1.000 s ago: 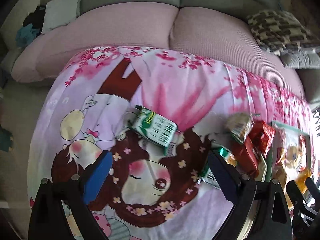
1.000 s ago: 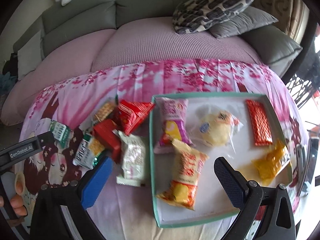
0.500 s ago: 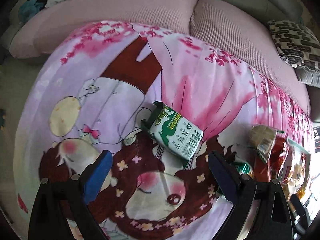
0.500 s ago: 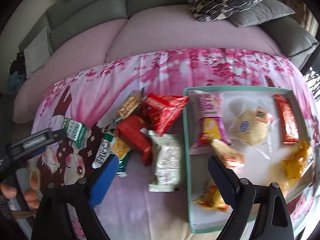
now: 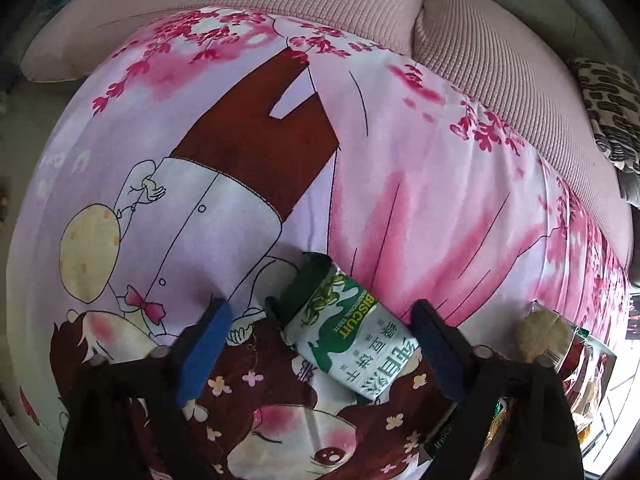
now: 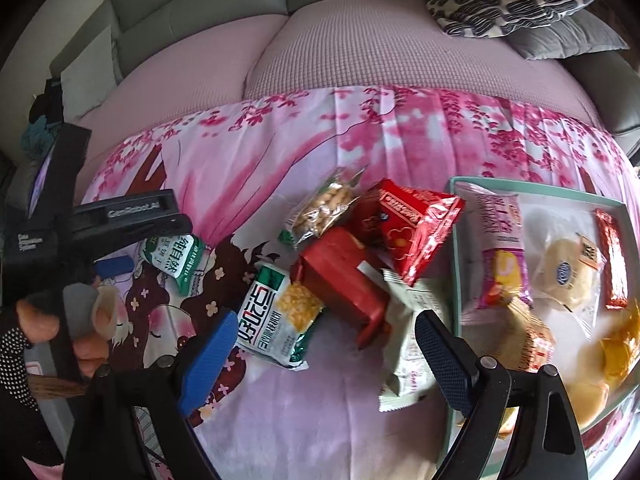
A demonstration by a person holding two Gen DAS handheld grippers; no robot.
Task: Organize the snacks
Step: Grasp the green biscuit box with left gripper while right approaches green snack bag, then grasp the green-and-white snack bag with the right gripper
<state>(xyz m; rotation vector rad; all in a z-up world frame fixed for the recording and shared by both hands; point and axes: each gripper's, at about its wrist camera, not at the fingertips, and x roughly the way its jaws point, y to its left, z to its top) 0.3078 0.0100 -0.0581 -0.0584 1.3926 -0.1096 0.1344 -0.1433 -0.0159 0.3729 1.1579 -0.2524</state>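
A green-rimmed tray point(image 6: 454, 240), off beyond the right jaw of the right gripper point(image 6: 324, 354), holds several packets. A loose heap of snacks lies ahead of those wide jaws, which grip nothing; a white-and-green corn packet point(image 6: 276, 316) sits just between them. The left gripper point(image 5: 320, 344) is closing, its jaws astride a green-and-white biscuit packet point(image 5: 352, 332) on the pink cartoon cloth point(image 5: 420, 184), pads not pressing it.
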